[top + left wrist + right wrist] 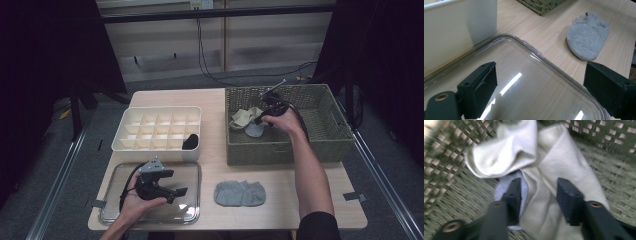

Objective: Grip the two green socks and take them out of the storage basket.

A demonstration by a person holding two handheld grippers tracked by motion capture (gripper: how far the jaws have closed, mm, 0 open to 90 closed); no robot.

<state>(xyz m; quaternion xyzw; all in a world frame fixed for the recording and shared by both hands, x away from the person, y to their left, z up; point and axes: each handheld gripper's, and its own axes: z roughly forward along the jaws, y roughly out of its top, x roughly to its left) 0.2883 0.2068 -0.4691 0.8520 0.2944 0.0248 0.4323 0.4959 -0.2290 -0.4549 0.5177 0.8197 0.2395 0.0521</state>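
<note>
Inside the green woven wicker basket (320, 131) at the tabletop's far right corner, the right claw (537, 195) straddles a crumpled cream fabric sock (564, 170), jaws apart, while the left claw (540, 90) hovers open over the clear plastic lid (544, 82).

R gripper (264, 116) inside wicker basket (330, 142), at beige sock (244, 117). L gripper (172, 187) over clear lid (192, 172). Grey sock (240, 193) on table (165, 97).
</note>
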